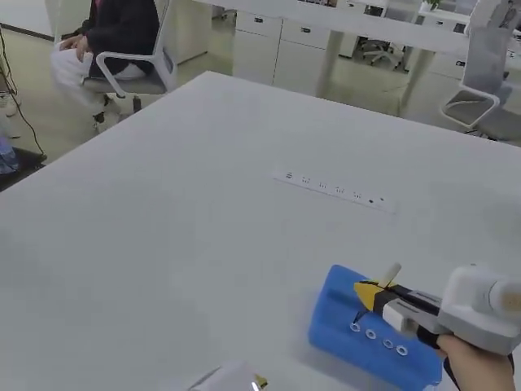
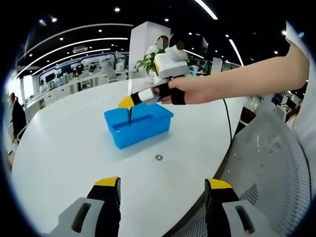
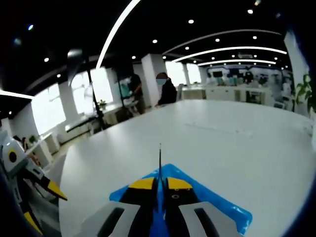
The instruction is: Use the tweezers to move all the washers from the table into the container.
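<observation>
Nearest in the left gripper view, the left tool (image 2: pixel 163 197) had its yellow-tipped jaws wide apart with nothing between them, low over the near edge of the white bench (image 2: pixel 64 148). Just beyond it one washer (image 2: pixel 158 157) lay flat on the bench, near the front wall of the blue container (image 2: pixel 143 131) but apart from it. Above the container a hand (image 2: pixel 190 90) held the right tool (image 3: pixel 159 183), whose jaws were pressed together on the tweezers (image 2: pixel 129 114). The tweezers pointed down, tips over the container's inside. In the head view four washers (image 1: pixel 371 334) showed in a row against the container's blue. Farther off, a power strip (image 1: pixel 334 190) sat flush in the bench. Beyond the bench's far edge a person (image 1: pixel 114 32) sat in a chair (image 1: pixel 138 81).
</observation>
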{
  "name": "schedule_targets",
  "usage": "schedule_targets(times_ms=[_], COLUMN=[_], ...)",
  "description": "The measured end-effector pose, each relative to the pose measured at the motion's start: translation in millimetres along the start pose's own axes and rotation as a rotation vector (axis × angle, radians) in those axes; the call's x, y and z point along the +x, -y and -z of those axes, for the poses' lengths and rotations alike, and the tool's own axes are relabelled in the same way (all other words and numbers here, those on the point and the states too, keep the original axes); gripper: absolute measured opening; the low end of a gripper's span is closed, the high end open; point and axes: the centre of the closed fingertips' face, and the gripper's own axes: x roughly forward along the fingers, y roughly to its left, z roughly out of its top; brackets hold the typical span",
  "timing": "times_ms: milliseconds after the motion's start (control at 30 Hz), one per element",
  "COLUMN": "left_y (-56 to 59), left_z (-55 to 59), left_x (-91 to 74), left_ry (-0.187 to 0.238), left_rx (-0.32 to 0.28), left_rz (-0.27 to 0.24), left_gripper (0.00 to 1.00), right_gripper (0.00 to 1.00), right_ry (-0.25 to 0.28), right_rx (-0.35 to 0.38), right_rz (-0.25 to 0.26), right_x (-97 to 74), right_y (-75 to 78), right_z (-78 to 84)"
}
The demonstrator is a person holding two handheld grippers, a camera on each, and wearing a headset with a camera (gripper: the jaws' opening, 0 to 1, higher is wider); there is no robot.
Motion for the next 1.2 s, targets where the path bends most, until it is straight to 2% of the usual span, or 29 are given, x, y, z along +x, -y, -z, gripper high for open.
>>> schedule_targets(times_ms=[133, 333, 500, 633, 767, 833, 1033, 1200], left_y=[0.1, 1.2, 2.0, 3.6, 4.7, 4.9, 4.4, 4.7], left_z=[-0.4, -0.3, -0.2, 0.5, 1.3, 1.3, 0.9, 0.9], left_x=[0.0, 0.4, 0.5, 0.9, 1.3, 1.3, 0.9, 0.8], left_ry=[0.002, 0.001, 0.001, -0.004, -0.008, -0.008, -0.003, -0.004], left_rx=[0.001, 0.005, 0.008, 0.012, 0.017, 0.018, 0.014, 0.017], left_rz=[-0.001, 0.004, 0.009, 0.016, 0.020, 0.020, 0.016, 0.017], left_gripper=[0.69, 0.69, 0.69, 0.68, 0.68, 0.68, 0.68, 0.68], right_gripper=[0.04, 0.04, 0.04, 0.04, 0.04, 0.05, 0.05, 0.05], right_ry=[0.030, 0.069, 0.082, 0.067, 0.013, -0.019, -0.062, -0.096], right_rx=[-0.001, 0.009, 0.036, 0.071, 0.069, 0.092, 0.113, 0.095], right_rz=[-0.023, -0.058, -0.092, -0.123, -0.137, -0.144, -0.122, -0.120], right_x=[-10.4, -29.2, -40.6, -45.3, -45.1, -44.7, -43.1, -42.3], right_y=[-10.0, -34.3, -54.3, -69.8, -78.3, -81.7, -78.4, -77.3], right_z=[-8.8, -18.5, -12.3, 2.5, 27.4, 40.0, 62.9, 69.5])
